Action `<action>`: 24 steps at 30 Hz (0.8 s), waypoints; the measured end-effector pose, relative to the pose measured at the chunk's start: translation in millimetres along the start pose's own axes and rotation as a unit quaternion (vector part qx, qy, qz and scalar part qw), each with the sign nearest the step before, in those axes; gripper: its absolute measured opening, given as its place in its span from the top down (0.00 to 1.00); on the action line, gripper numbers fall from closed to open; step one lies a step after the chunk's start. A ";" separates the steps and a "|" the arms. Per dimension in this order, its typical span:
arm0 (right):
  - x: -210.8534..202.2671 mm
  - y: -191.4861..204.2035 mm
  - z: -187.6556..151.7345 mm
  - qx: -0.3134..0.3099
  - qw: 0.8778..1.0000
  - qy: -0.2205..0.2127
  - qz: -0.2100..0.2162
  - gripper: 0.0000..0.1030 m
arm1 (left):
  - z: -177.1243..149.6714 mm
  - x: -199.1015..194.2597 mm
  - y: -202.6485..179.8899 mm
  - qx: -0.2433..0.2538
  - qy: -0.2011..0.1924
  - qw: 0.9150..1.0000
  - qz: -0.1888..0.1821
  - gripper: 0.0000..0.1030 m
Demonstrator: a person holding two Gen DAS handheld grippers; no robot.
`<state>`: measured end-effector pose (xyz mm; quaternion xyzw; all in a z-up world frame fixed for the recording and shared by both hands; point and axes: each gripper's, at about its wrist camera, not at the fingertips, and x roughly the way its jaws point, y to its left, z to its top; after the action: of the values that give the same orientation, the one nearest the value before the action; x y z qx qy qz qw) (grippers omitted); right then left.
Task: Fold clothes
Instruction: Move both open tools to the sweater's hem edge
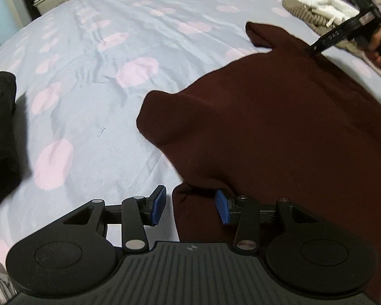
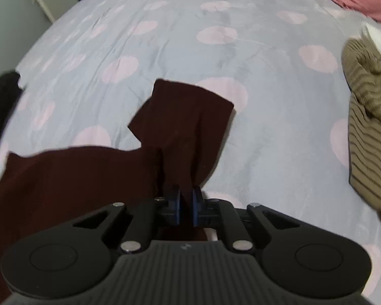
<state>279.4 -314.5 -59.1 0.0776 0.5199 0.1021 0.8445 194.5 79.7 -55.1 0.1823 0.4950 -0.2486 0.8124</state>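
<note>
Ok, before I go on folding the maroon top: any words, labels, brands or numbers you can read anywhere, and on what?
"DAS": partial white lettering on the right gripper, black arm; characters before it too blurred.
Small emblem on the left gripper base: a symbol, no letters.
Shelf items, top left: too small to read.

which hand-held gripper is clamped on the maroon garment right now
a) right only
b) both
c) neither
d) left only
a: the right hand-held gripper has its blue pads pinched on the maroon garment, while the left hand-held gripper stands open over a fold of that garment.
</note>
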 end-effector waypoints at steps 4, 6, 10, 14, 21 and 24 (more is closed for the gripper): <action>-22.2 -8.5 -0.7 0.005 1.000 -0.019 -0.020 0.91 | 0.9 4.0 0.1 -0.013 0.014 1.000 0.003 0.88; -33.2 -21.9 -3.7 0.019 0.999 -0.023 -0.041 0.91 | 1.0 -0.4 3.0 -0.027 0.009 1.000 0.005 0.96; -57.3 -58.5 -15.4 0.049 0.995 -0.028 -0.088 0.91 | -5.1 -13.1 15.3 -0.066 0.007 0.997 0.035 0.99; -84.9 -91.5 -28.4 0.086 0.989 -0.043 -0.115 0.91 | -17.7 -27.1 28.4 -0.106 0.011 0.991 0.075 0.99; -111.6 -111.1 -55.0 0.073 0.981 -0.063 -0.167 0.91 | -39.9 -59.2 35.9 -0.162 0.010 0.975 0.154 0.99; -117.9 -118.8 -64.6 0.075 0.978 -0.068 -0.184 0.91 | -52.1 -78.1 39.3 -0.188 0.008 0.963 0.193 0.99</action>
<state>180.8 -457.6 -14.5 0.0501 0.4724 -0.0996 0.8743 150.1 157.2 -6.3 0.1204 0.4947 0.0118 0.8606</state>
